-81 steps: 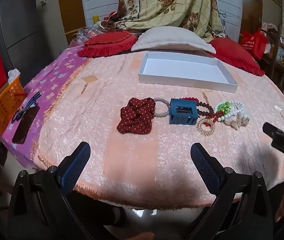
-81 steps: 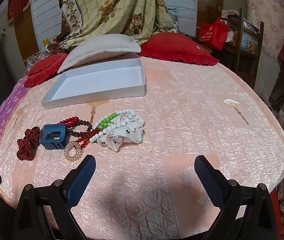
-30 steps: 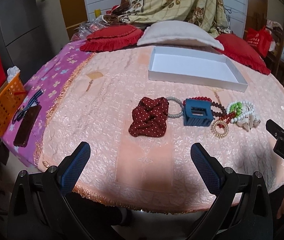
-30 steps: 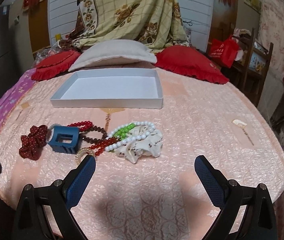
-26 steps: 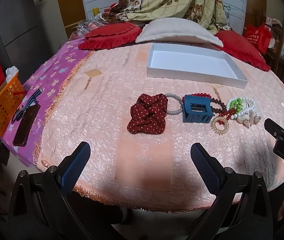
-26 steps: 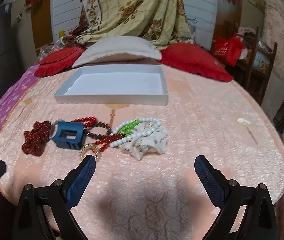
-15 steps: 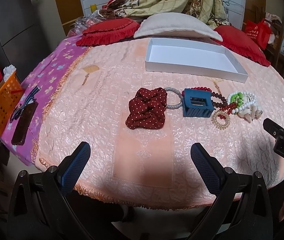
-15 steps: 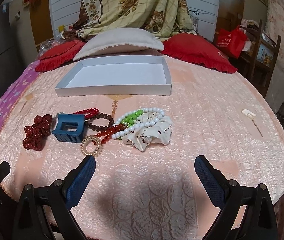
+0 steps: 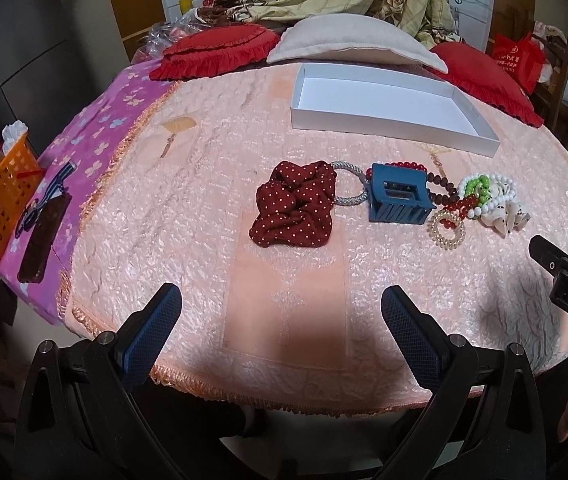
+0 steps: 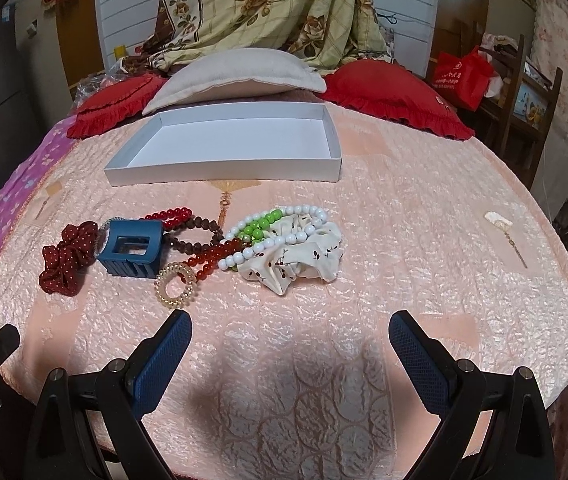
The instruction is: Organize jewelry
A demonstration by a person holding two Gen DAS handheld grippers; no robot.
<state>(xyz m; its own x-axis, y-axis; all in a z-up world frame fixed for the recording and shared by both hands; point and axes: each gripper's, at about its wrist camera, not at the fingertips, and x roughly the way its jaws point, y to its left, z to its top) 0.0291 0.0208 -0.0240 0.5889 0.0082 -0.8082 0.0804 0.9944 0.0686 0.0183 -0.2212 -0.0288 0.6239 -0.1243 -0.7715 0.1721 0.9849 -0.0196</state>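
Right wrist view: the jewelry lies in a loose row across the middle of the bench [image 10: 424,216], which carries a peach quilted cloth, with the white box [image 10: 224,168] just behind it and nothing in the box. From the left the row runs red scrunchie [image 10: 66,258], blue clip [image 10: 132,250], a red bead string [image 10: 174,214] and a brown bead string [image 10: 194,236] looped behind the clip, a gold coil tie [image 10: 175,284], then a white bead strand [image 10: 280,236] with green beads [image 10: 262,224] draped over a white scrunchie [image 10: 300,262]. The row's long axis runs left to right, roughly parallel to the box's near wall; the clip lies on its side with its open frame facing up and its teeth toward the camera. The right claw [image 10: 290,354] hangs over the near part of the bench, spread wide and holding nothing, short of the white scrunchie. In the left wrist view the left claw [image 9: 282,326] is likewise wide apart and bare, near the bench edge and well short of the red scrunchie [image 9: 294,206], beside which a silver ring tie [image 9: 350,186] touches the clip [image 9: 398,200]. The likely trouble is tangling: the strands overlap each other and the white scrunchie, so lifting one piece could drag its neighbours along or scatter them. Round beads may also slip from the pads, and a low pinch could catch the puckered cloth.
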